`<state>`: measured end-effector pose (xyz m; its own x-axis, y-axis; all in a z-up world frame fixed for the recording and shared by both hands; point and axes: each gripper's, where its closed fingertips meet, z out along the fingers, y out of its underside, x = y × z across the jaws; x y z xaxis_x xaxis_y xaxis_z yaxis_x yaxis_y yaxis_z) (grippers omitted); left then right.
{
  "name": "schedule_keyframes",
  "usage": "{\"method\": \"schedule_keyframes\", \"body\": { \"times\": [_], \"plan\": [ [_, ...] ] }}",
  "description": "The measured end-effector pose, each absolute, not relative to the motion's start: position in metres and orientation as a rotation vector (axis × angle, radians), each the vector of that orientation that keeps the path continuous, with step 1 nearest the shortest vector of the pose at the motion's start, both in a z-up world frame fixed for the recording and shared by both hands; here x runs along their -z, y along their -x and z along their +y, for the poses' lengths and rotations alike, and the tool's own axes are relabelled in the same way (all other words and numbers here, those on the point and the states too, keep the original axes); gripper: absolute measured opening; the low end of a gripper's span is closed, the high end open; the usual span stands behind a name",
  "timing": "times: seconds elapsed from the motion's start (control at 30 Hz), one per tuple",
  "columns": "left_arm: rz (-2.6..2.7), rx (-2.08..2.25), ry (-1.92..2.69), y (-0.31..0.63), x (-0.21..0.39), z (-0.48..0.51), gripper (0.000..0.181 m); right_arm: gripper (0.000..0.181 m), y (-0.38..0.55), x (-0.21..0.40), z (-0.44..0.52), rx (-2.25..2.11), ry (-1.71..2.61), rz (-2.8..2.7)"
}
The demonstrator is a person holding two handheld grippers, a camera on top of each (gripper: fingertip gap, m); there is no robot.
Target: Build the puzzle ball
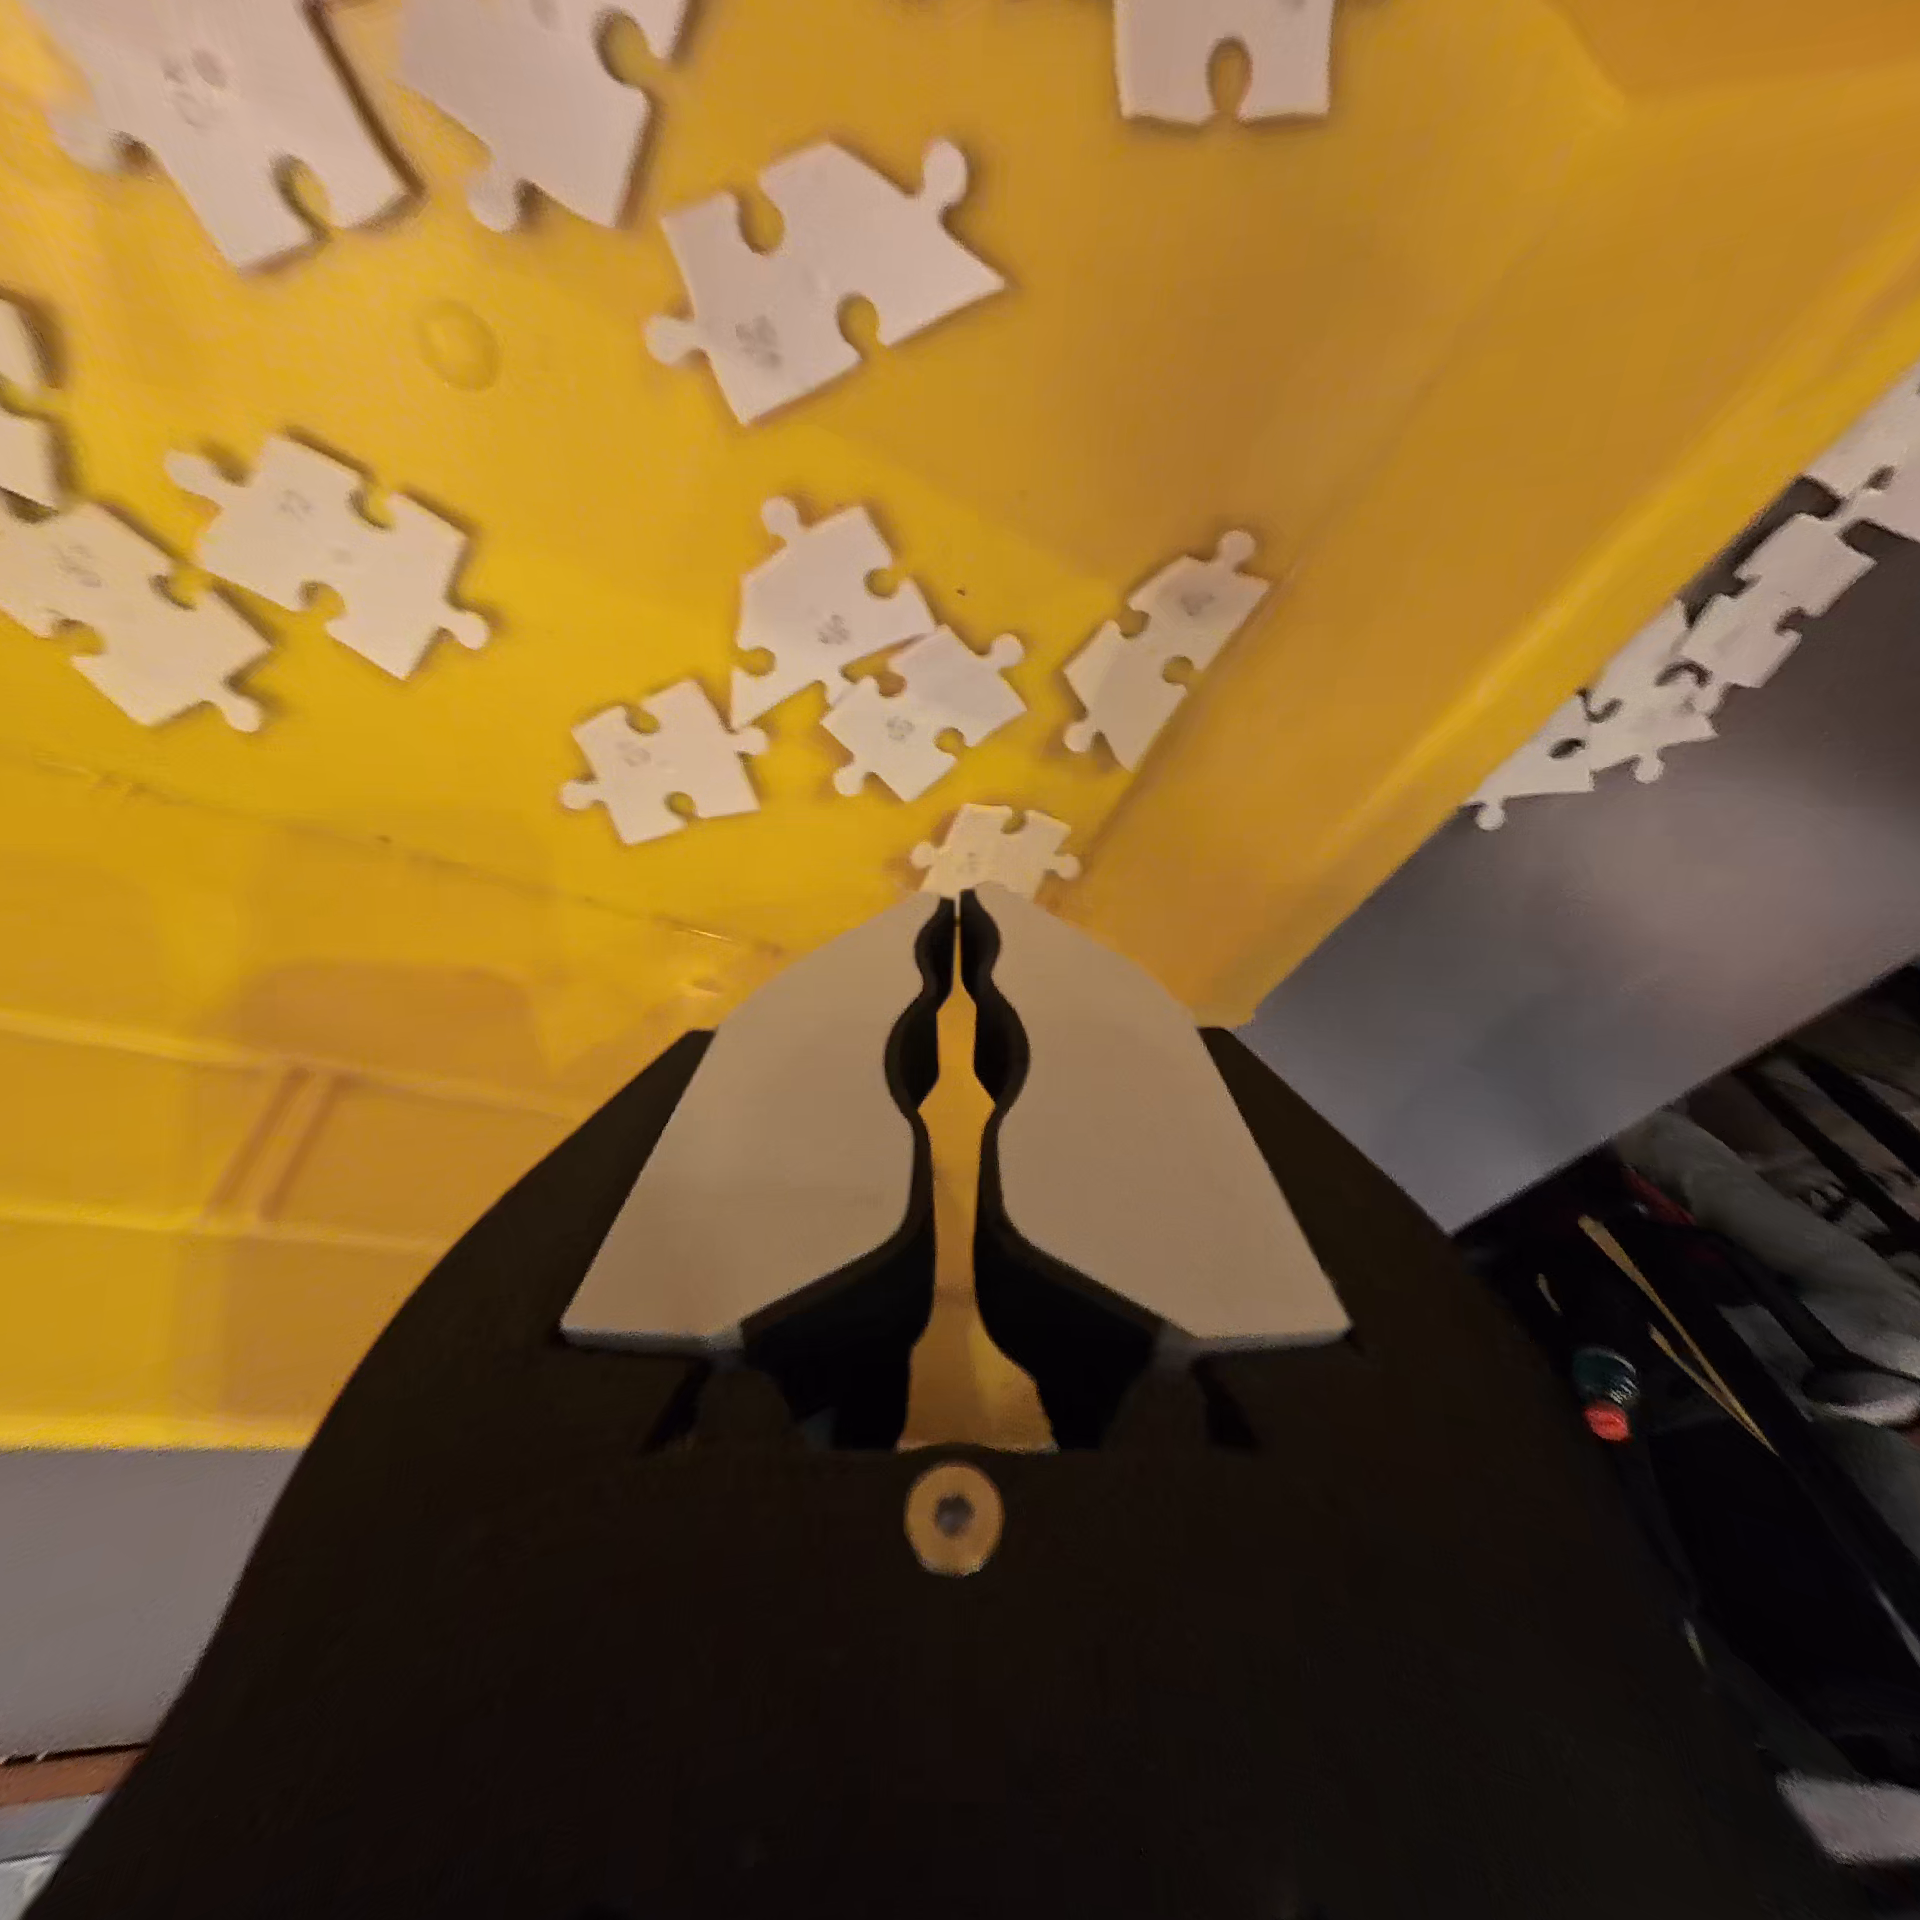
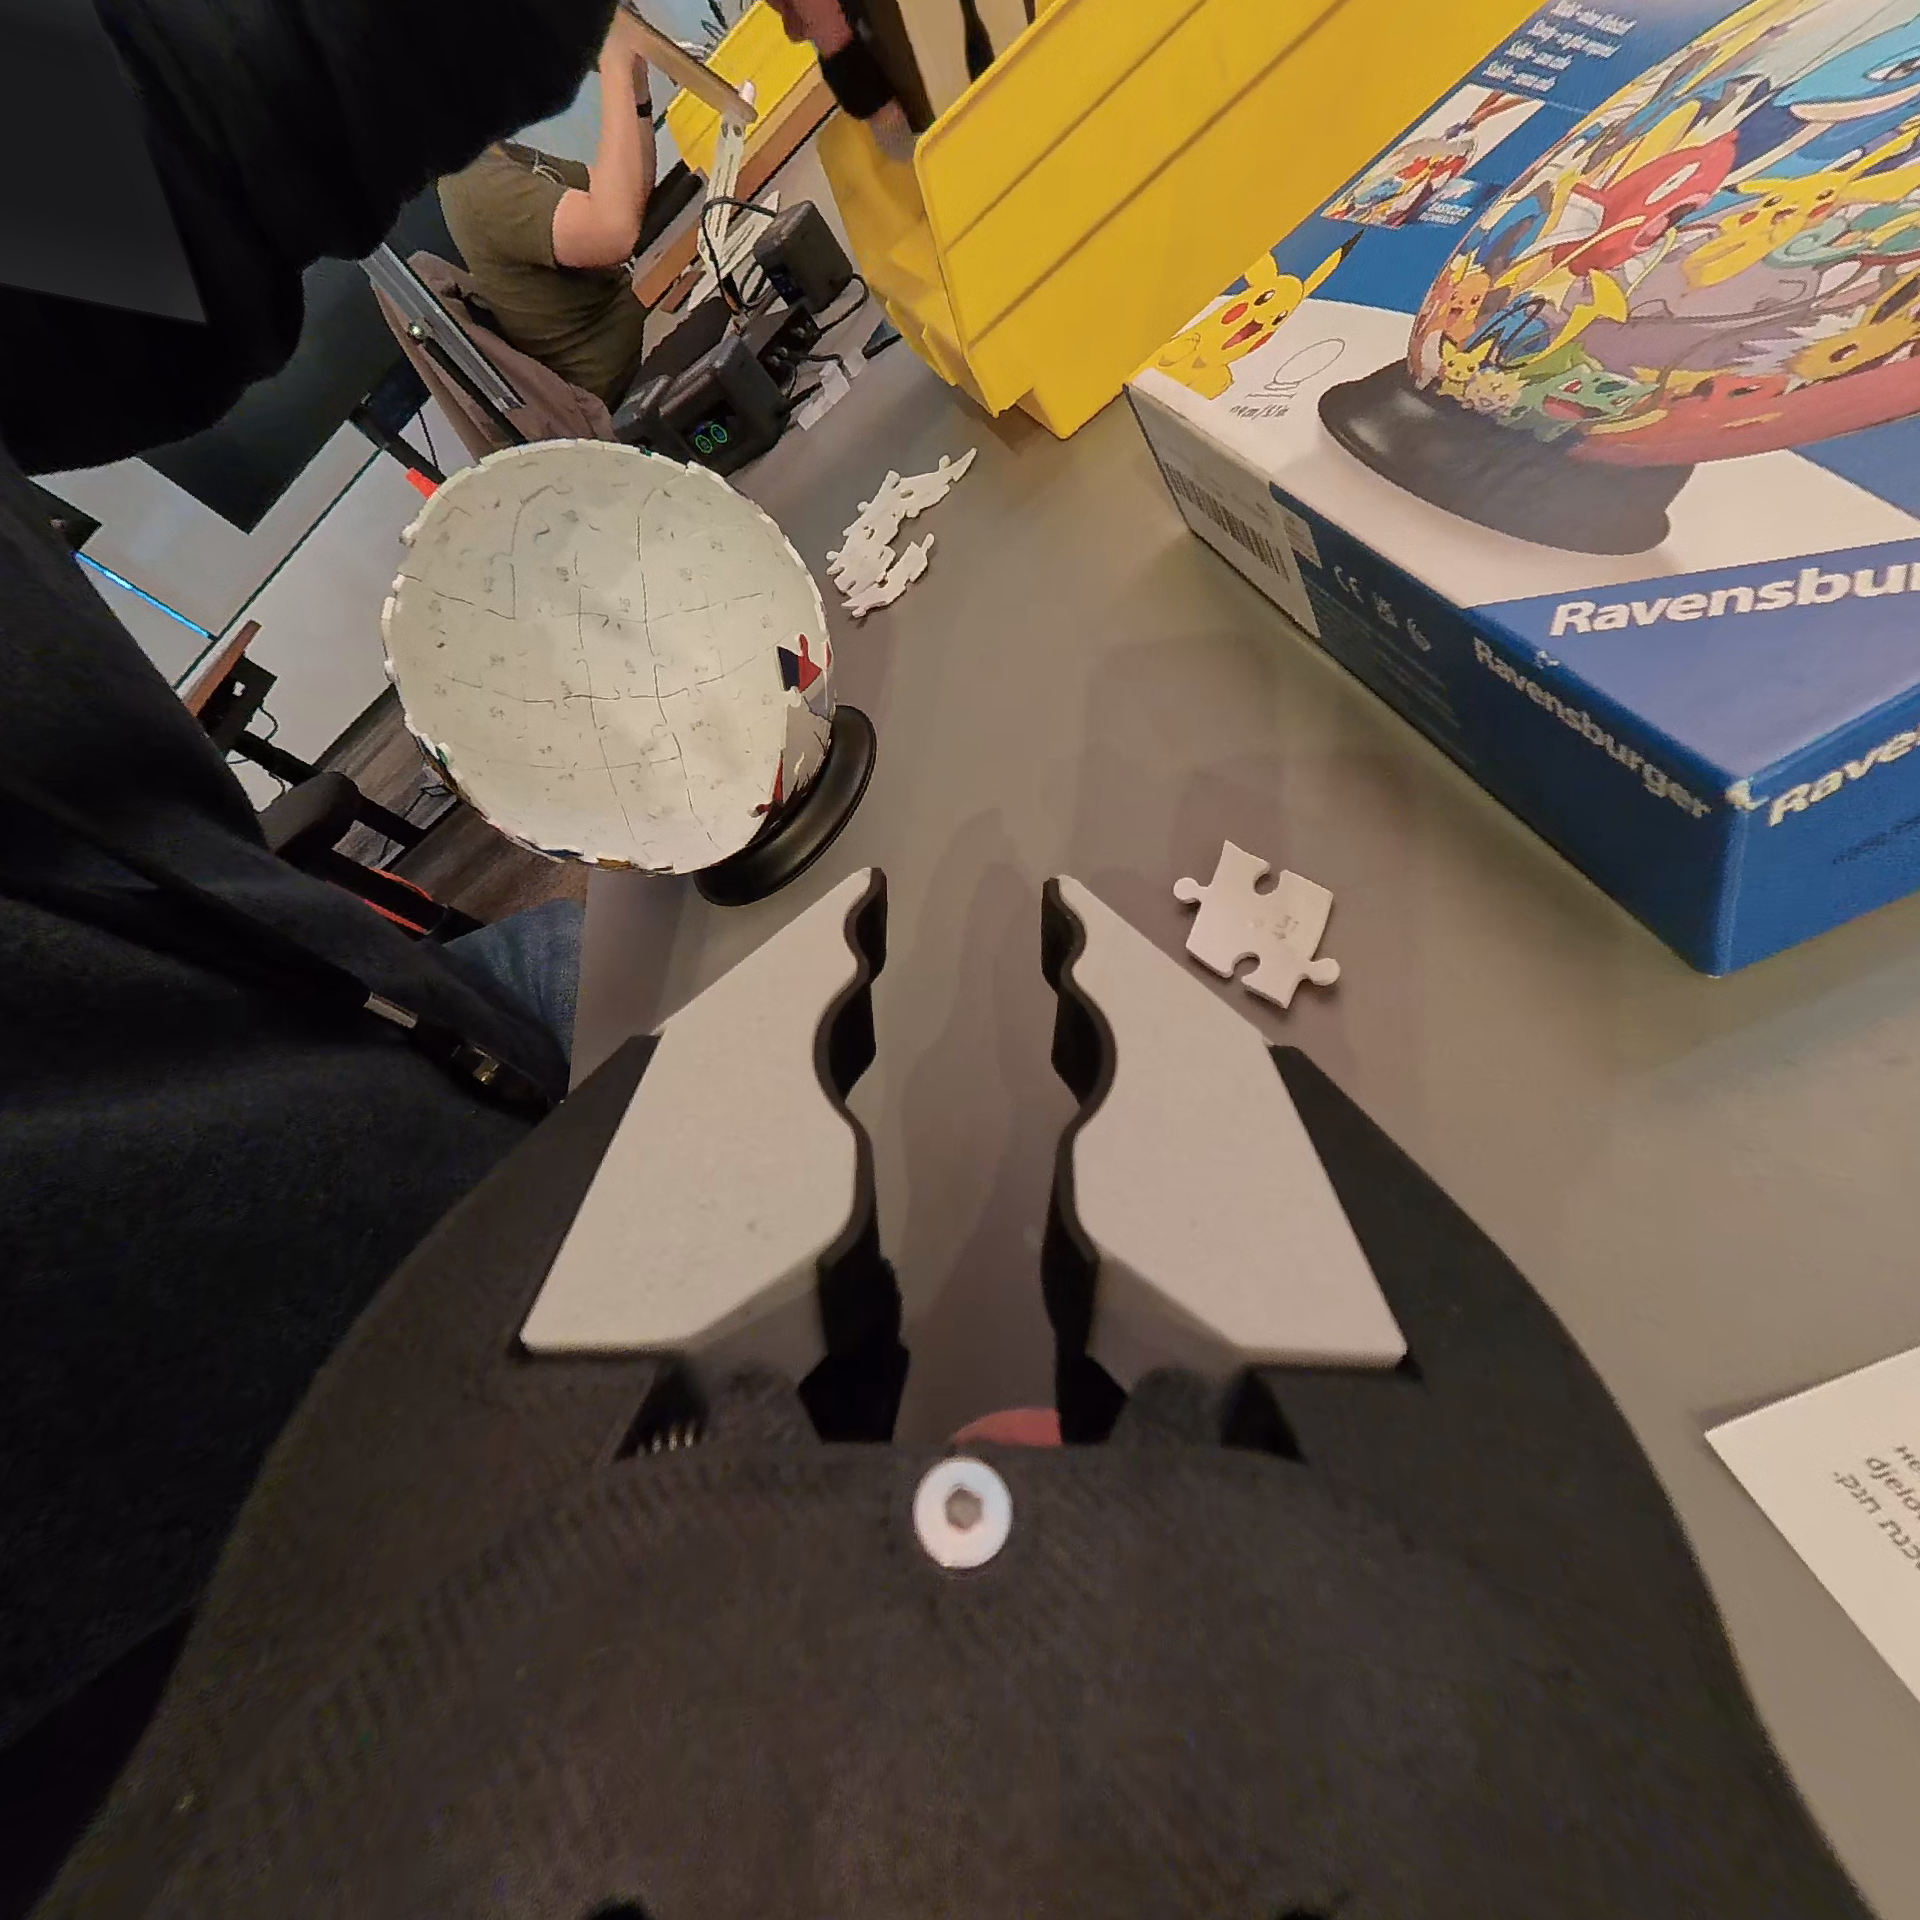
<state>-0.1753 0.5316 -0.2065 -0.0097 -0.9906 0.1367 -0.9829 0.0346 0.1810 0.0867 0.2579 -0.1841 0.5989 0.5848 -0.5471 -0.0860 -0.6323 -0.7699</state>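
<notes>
Left fingers (image 1: 957,914) pinch a white piece (image 1: 992,847) over the yellow bin (image 1: 1143,436); right fingers (image 2: 964,899) spread beside the half-built ball (image 2: 603,665).

Lettering on blue box (image 2: 1558,665) (also white card (image 2: 1829,1507))

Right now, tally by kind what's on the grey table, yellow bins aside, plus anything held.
Half-built puzzle ball: 1
Black stand: 1
Blue box: 1
Loose piece: 1
Cluster of pieces: 1
Paper sheet: 1
Piece in left claw: 1
Total: 7
</notes>
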Motion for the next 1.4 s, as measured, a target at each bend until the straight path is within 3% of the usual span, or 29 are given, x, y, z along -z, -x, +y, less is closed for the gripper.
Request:
{"method": "schedule_keyframes", "body": {
  "times": [0.1,0.23,0.4,0.67,0.97,1.2,1.4],
  "plan": [
    [-2.028,0.086,-2.001,0.185,0.220,0.525,0.036,0.028,-0.086,0.184,0.258,-1.062,2.027,-0.396],
    [-1.993,0.196,-1.938,0.190,0.236,0.523,0.042,0.028,-0.087,0.185,0.258,-1.058,2.029,-0.396],
    [-2.043,0.328,-1.860,0.194,0.239,0.533,0.003,0.028,-0.087,0.184,0.258,-1.060,2.026,-0.395],
    [-2.119,0.330,-1.880,0.190,0.233,0.535,0.003,0.029,-0.087,0.183,0.257,-1.068,2.017,-0.396],
    [-2.473,0.028,-1.994,0.143,0.161,0.465,0.003,0.029,-0.087,0.184,0.258,-1.067,2.025,-0.393],
    [-2.571,0.055,-2.095,0.147,0.207,0.418,0.004,0.029,-0.086,0.186,0.258,-1.055,2.040,-0.395],
    [-2.518,-0.041,-2.090,0.159,0.226,0.396,0.035,0.028,-0.086,0.188,0.259,-1.043,2.051,-0.392]
  ]
}}
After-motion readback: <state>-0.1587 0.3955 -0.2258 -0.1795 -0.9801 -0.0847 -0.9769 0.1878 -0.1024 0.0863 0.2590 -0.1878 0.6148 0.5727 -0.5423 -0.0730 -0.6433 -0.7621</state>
